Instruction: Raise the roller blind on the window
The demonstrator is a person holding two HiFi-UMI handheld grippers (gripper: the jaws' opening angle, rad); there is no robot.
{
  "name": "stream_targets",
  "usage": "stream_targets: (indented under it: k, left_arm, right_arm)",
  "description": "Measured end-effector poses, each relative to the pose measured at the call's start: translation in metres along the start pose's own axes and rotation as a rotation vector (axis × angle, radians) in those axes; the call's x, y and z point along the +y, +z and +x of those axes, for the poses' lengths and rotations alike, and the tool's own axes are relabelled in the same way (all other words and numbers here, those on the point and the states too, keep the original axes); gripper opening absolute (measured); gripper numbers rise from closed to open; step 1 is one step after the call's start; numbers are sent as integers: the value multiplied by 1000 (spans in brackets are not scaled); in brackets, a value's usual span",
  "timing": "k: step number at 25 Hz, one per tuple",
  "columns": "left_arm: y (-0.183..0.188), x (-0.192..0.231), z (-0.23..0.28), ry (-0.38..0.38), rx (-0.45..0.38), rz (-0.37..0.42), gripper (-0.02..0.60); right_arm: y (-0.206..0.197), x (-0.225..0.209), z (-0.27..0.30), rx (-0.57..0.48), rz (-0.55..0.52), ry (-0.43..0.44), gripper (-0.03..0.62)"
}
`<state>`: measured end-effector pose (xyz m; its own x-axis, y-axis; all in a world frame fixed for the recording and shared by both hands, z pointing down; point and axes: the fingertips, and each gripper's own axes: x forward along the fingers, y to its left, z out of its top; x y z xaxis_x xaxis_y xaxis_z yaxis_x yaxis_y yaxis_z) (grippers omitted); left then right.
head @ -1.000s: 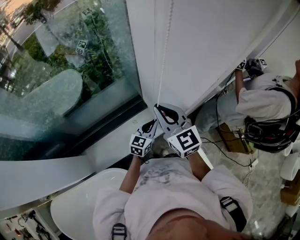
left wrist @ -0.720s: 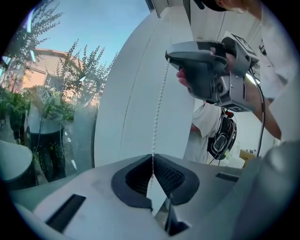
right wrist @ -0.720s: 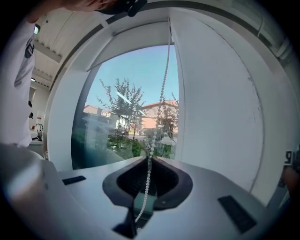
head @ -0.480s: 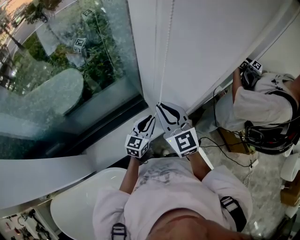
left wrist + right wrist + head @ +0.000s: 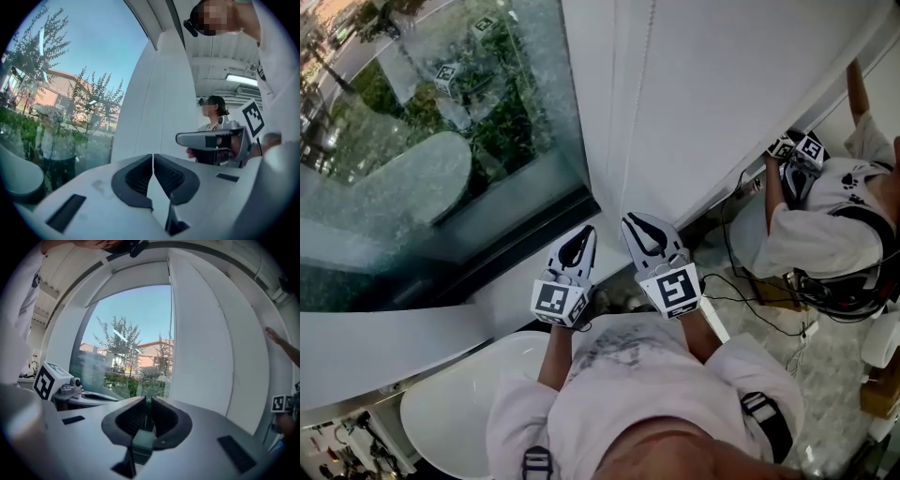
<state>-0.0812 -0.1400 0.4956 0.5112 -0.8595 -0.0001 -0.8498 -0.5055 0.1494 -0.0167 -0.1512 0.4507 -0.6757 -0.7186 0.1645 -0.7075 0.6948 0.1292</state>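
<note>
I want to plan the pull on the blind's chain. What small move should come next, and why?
Probably open the left claw and lift it to the chain above the right claw. The left one is shut on nothing, beside the chain, while the right seems shut on the chain's low end, so its pull looks spent.

roller blind [image 5: 750, 84] smooth matt white cloth, bead chain [image 5: 637, 112] small white beads, window glass [image 5: 431, 159] glossy and speckled, left gripper [image 5: 577, 246] and right gripper [image 5: 645, 232] matt grey plastic, jaws lined with black ribbed pads [image 5: 171, 177]
</note>
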Motion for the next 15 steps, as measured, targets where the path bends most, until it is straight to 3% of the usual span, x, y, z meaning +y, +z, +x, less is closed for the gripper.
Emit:
stream_targets:
  k: [2, 15]
  left_arm:
    - [3, 0, -3, 13, -8, 11, 11]
    - [9, -4, -11, 53, -4, 25, 8]
  right_arm:
    - [-10, 2, -1, 2, 17, 1, 63]
    - [-21, 2, -5, 17, 48, 19, 61]
